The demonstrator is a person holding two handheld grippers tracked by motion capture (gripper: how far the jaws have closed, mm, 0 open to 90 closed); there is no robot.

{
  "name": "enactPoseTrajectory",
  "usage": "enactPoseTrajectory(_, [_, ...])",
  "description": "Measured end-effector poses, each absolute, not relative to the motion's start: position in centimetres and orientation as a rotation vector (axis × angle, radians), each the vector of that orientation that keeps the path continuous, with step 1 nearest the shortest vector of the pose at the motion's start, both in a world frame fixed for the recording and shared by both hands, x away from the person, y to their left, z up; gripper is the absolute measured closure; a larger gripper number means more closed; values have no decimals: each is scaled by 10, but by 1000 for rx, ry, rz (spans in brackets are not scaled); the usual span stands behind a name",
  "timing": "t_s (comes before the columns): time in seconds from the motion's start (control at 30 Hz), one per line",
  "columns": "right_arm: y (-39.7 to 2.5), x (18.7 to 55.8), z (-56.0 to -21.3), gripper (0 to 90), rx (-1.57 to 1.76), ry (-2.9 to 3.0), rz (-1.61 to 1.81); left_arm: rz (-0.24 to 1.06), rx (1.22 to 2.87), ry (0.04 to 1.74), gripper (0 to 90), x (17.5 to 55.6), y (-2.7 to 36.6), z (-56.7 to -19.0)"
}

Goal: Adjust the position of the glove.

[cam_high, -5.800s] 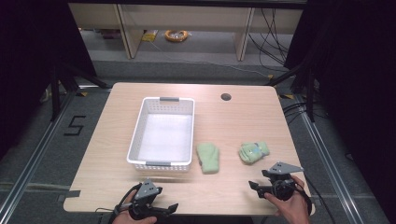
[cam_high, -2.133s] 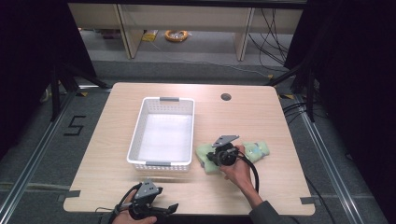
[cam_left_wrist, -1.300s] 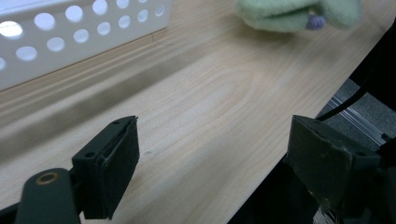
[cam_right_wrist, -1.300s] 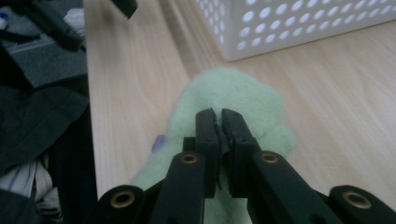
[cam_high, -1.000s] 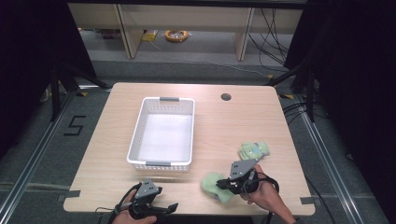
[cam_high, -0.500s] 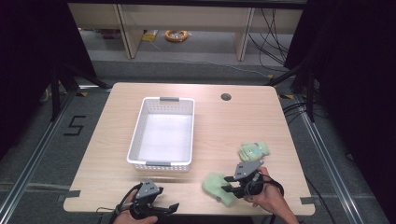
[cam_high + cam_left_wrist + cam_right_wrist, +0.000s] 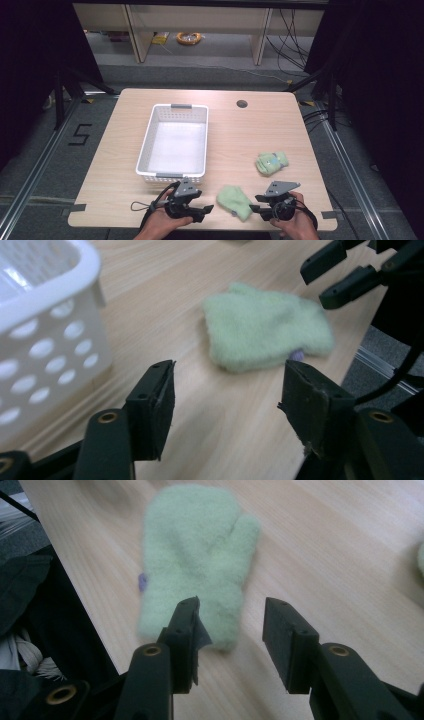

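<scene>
A pale green mitten (image 7: pixel 235 201) of soft, fuzzy fleece is seen lying flat on the light wood-grain table (image 7: pixel 250 130), near its front edge, with the thumb lobe plainly outlined in the right gripper view (image 7: pixel 197 555). A small purple tag is seen at the mitten's edge (nothing on it can be read). A second green mitten (image 7: pixel 271 163), crumpled into a lump, lies farther back and to the right, well apart from the first. A white plastic basket (image 7: pixel 147 145) with perforated walls stands left of centre. The number 5 is marked on the floor to the left of the table.

The flat mitten is placed between the two grippers. The right gripper (image 7: pixel 256 208) is held just beside its cuff, jaws parted and holding nothing, the cuff edge lying just ahead of them (image 7: pixel 227 625). The left gripper (image 7: pixel 205 210) is likewise spread wide and empty (image 7: pixel 225 400), with the mitten near, ahead of its jaws.
</scene>
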State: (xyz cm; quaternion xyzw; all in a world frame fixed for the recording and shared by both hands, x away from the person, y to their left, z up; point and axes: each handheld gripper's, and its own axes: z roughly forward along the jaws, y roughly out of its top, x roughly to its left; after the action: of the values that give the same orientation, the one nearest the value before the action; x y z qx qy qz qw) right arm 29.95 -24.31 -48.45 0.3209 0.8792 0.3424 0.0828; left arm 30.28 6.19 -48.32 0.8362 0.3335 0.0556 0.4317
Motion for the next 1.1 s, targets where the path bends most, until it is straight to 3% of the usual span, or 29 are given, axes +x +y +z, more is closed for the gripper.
enactPoseTrajectory(0.37, [-236, 300, -492, 606, 989, 2634, 1026, 109, 2125, 816, 540, 331, 29, -493])
enactPoseTrajectory(0.5, [-235, 301, -493, 611, 994, 2655, 994, 89, 2154, 834, 553, 336, 25, -499])
enactPoseTrajectory(0.67, [-234, 302, -501, 723, 982, 2674, 986, 24, 2147, 842, 675, 336, 24, -506])
enactPoseTrajectory(0.73, [-234, 304, -500, 816, 932, 2684, 984, 28, 2146, 840, 726, 334, 24, -505])
enactPoseTrajectory(1.1, [-238, 318, -476, 856, 805, 2676, 937, -30, 2054, 864, 777, 320, 28, -496])
